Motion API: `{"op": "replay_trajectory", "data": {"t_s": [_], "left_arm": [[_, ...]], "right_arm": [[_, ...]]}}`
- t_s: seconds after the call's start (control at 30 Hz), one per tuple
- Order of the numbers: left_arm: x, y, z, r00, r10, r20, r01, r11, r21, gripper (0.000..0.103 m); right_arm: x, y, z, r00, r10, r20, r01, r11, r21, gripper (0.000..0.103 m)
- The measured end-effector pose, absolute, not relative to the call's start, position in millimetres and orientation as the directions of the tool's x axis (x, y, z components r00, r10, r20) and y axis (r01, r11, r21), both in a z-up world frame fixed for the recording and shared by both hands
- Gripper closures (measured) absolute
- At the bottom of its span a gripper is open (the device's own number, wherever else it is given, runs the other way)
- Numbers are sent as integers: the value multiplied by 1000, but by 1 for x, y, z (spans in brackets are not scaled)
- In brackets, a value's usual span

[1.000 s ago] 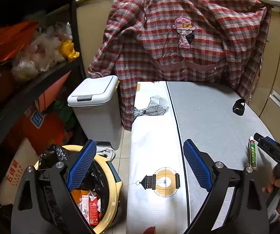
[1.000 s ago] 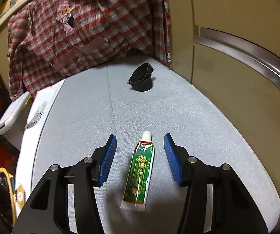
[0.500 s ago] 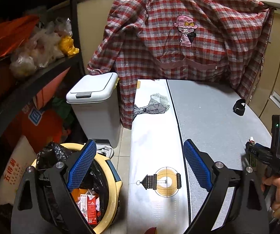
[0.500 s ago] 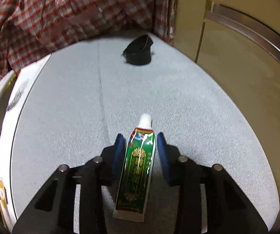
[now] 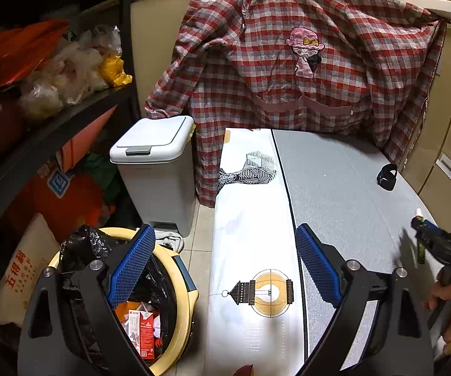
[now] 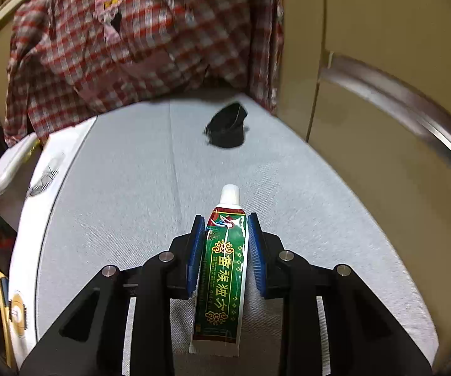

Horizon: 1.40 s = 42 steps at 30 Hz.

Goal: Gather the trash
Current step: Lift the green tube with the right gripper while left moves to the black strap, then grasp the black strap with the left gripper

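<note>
My right gripper [image 6: 225,244] is shut on a green tube [image 6: 222,269] with a white cap, held just above the grey table [image 6: 115,206]. In the left wrist view the right gripper [image 5: 426,235] shows at the right edge over the table, with the tube's cap [image 5: 418,211] poking out. My left gripper [image 5: 222,266] is open and empty, above the table's left edge and a yellow-rimmed bin [image 5: 181,300] lined with a black bag, which holds cartons and other trash. A black crumpled piece [image 6: 227,125] lies at the far end of the table; it also shows in the left wrist view [image 5: 387,177].
A white lidded bin [image 5: 155,169] stands on the floor left of the table. A plaid shirt [image 5: 288,72] hangs behind the table. Dark shelves [image 5: 37,119] with bags are at the left. Beige cabinet doors [image 6: 382,78] close in on the right.
My right gripper closed on the green tube and lifted it off the table. The left gripper stayed open and nearly still.
</note>
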<state>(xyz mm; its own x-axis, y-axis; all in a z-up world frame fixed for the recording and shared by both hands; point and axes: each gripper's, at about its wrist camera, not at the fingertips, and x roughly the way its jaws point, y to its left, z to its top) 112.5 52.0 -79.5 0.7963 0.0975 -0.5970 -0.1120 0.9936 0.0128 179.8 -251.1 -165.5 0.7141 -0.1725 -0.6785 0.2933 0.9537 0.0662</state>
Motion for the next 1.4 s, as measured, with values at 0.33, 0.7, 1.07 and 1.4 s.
{"op": "replay_trajectory", "data": {"t_s": [0.33, 0.7, 1.07, 1.4], "left_arm": [[118, 36, -69, 827, 48, -560, -72, 997, -21, 15], [198, -59, -71, 823, -141, -550, 120, 990, -74, 15], [297, -182, -126, 730, -325, -602, 332, 938, -103, 15], [353, -235, -175, 606, -383, -697, 453, 887, -92, 18]], "right_arm": [[153, -261, -84, 793, -171, -585, 225, 974, 21, 74], [159, -318, -55, 795, -199, -573, 229, 973, -21, 74], [186, -342, -78, 760, -158, -630, 228, 973, 30, 74], [197, -348, -90, 734, -159, -660, 226, 974, 16, 74]]}}
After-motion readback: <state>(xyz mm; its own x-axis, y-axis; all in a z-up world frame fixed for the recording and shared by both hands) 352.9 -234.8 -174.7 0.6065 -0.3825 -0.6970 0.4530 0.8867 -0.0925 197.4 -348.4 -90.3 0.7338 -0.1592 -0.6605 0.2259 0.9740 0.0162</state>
